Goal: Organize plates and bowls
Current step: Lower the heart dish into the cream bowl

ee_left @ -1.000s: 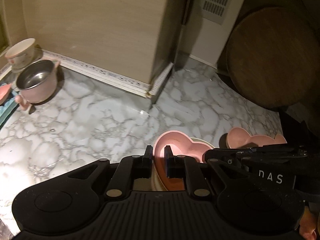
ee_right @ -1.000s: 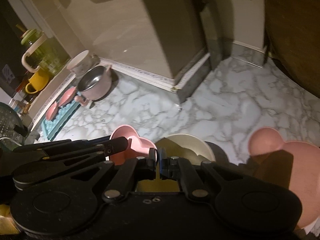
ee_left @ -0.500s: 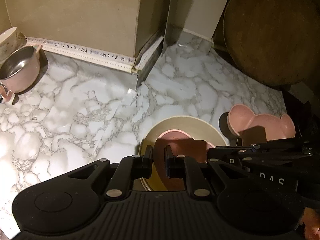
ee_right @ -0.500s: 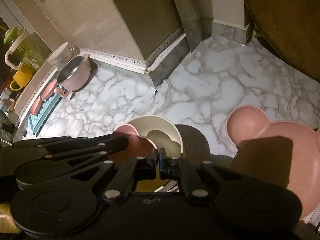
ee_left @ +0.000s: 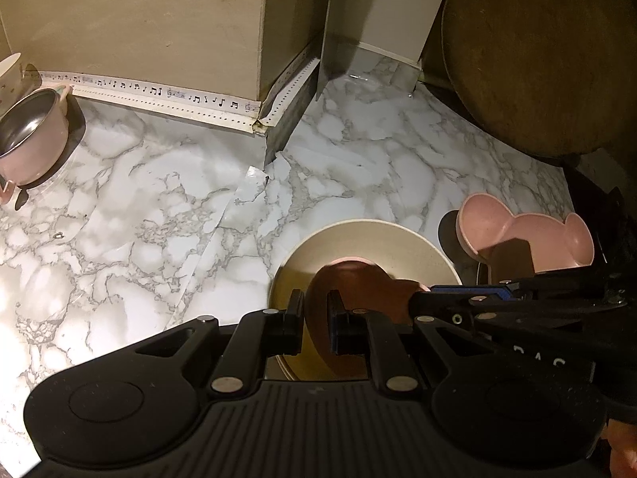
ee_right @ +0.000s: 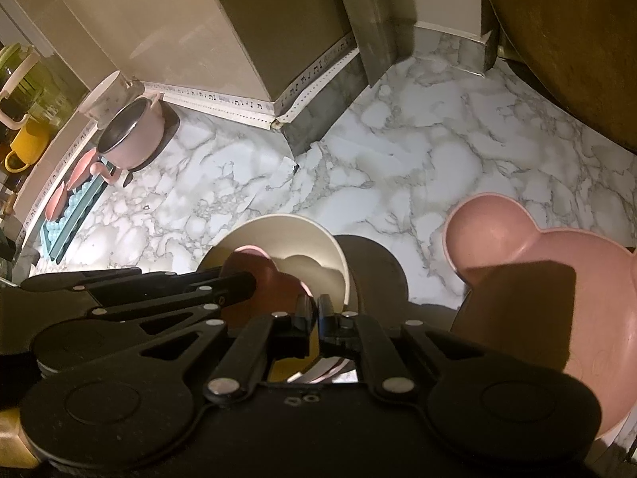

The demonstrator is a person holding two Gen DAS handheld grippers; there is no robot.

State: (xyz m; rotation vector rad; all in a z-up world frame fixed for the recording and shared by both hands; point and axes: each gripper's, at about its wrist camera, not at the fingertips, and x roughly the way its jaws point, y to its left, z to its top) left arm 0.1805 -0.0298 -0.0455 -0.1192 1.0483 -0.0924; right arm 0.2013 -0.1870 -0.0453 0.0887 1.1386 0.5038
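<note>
A pink heart-shaped bowl (ee_left: 358, 279) (ee_right: 247, 255) sits inside a round cream bowl (ee_left: 358, 235) (ee_right: 286, 231) low over the marble counter (ee_left: 159, 207). My left gripper (ee_left: 315, 318) is shut on the heart bowl's near rim. My right gripper (ee_right: 314, 312) has the cream bowl's near rim between its fingers; its jaws are starting to open, with the pads still on the rim. The two grippers are side by side, and each shows in the other's view: the right gripper (ee_left: 422, 302) and the left gripper (ee_right: 239, 283). A pink bear-shaped plate (ee_left: 517, 231) (ee_right: 537, 279) lies just to the right.
A pink pot with a steel inside (ee_left: 32, 139) (ee_right: 131, 135) stands at the far left by the wall. A teal rack (ee_right: 75, 207) with pink dishes, a yellow mug (ee_right: 26, 147) and a green jug (ee_right: 24, 79) lie beyond it. A round wooden board (ee_left: 537, 51) leans at the back right.
Both grippers have sunk toward the counter. The heart bowl, earlier raised in front of the cream bowl, now rests inside it. The right fingers stand slightly wider apart.
</note>
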